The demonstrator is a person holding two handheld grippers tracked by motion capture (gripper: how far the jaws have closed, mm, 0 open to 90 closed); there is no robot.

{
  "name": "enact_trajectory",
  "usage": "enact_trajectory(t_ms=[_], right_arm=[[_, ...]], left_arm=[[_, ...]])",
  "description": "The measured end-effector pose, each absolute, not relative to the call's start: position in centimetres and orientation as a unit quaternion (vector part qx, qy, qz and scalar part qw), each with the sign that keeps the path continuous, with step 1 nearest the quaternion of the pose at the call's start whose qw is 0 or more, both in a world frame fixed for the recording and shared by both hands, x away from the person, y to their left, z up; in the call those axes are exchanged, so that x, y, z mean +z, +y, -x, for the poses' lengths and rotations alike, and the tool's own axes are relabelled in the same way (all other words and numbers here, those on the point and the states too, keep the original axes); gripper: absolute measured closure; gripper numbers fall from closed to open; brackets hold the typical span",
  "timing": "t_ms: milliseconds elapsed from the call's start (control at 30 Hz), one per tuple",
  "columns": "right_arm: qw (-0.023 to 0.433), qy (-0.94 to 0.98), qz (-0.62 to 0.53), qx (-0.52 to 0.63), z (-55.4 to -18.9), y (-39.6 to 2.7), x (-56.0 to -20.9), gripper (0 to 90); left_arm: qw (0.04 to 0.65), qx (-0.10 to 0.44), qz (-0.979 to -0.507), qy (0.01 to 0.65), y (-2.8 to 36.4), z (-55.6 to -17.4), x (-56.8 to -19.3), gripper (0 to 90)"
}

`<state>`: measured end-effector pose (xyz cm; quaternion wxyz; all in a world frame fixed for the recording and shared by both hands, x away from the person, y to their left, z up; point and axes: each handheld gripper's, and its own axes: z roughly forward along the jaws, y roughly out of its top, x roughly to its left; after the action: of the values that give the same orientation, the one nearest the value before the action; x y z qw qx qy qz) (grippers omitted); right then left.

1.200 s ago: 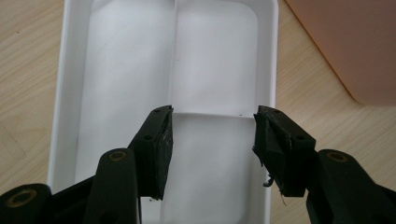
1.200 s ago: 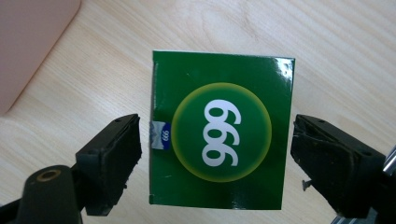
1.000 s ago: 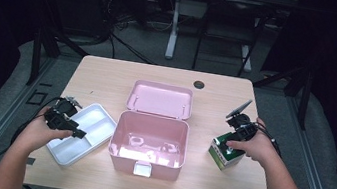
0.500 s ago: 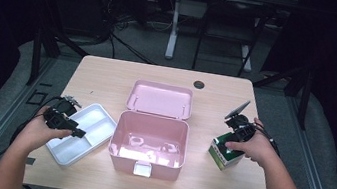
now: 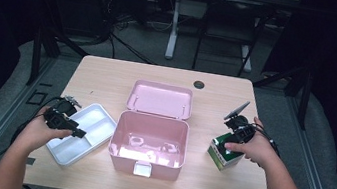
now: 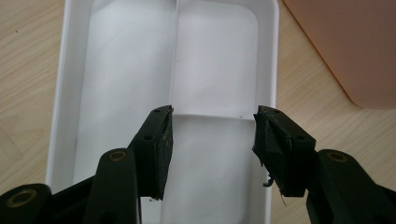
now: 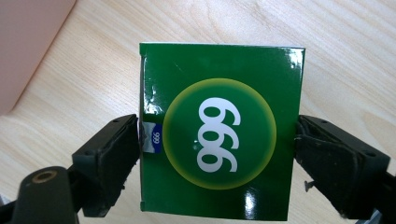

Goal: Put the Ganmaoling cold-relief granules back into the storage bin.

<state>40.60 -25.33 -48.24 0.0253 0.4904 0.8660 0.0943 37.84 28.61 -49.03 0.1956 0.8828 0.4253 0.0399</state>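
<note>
Right gripper [image 7: 217, 140] has its jaws clamped on the green 999 box [image 7: 219, 130]; left gripper [image 6: 212, 140] hangs wide open, empty, over the white divided tray [image 6: 65, 93].

Quick count: one pink storage box [image 5: 149, 144] with its lid open, one white divided tray [image 5: 81, 133], one green "999" carton [image 7: 222, 130], and two handheld grippers [image 5: 65, 123] [image 5: 235, 132].
</note>
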Motion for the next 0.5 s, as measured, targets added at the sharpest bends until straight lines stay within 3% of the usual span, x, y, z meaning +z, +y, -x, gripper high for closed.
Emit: enact_trajectory(t_ms=[500], right_arm=[[0.027,0.868,-0.489,0.084,-40.52,-25.20,-49.06,12.3]], left_arm=[[0.197,0.039,-0.883,0.425,28.54,-37.88,-49.16,47.0]])
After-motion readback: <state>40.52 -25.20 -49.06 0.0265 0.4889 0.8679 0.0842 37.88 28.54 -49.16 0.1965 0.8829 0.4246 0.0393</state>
